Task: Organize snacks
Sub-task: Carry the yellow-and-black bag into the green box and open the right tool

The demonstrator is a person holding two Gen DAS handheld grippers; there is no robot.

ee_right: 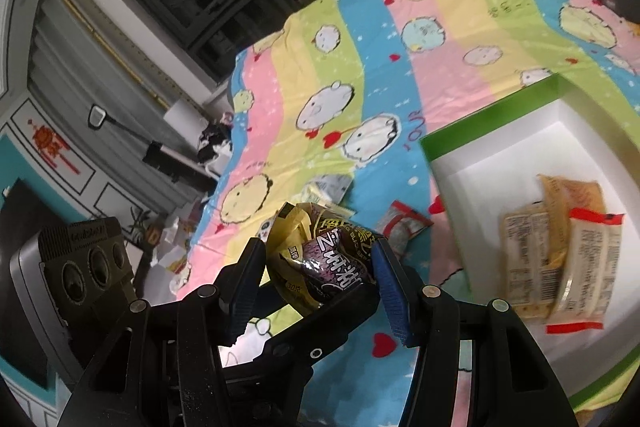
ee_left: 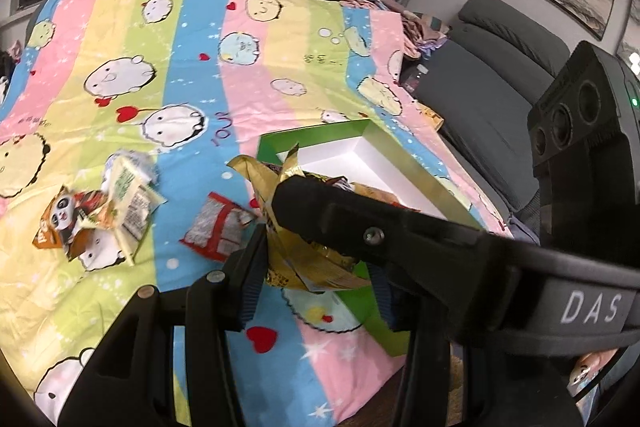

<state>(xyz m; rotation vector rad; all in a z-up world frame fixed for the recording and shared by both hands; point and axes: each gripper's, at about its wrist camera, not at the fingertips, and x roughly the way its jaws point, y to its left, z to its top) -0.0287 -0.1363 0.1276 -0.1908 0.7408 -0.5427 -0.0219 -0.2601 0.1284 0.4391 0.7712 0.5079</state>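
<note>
Gold and dark purple foil, crumpled and glossy, marks the snack packet (ee_right: pixel 320 259), printed with white Chinese characters and pinched from both sides at once: the right gripper (ee_right: pixel 320 277) is clamped on it with blue-padded fingers (ee_right: pixel 390 291), and the left gripper (ee_left: pixel 312 267) grips the same packet (ee_left: pixel 304 251) from the opposite side, above the striped cartoon blanket (ee_left: pixel 192 39) just beside the green box (ee_right: pixel 492 107). Inside that box's white interior lie beige packets (ee_right: pixel 560 251). A red-and-white packet (ee_left: pixel 218 227) and a loose pile of wrappers (ee_left: pixel 104 215) rest on the blanket, well apart from the box.
</note>
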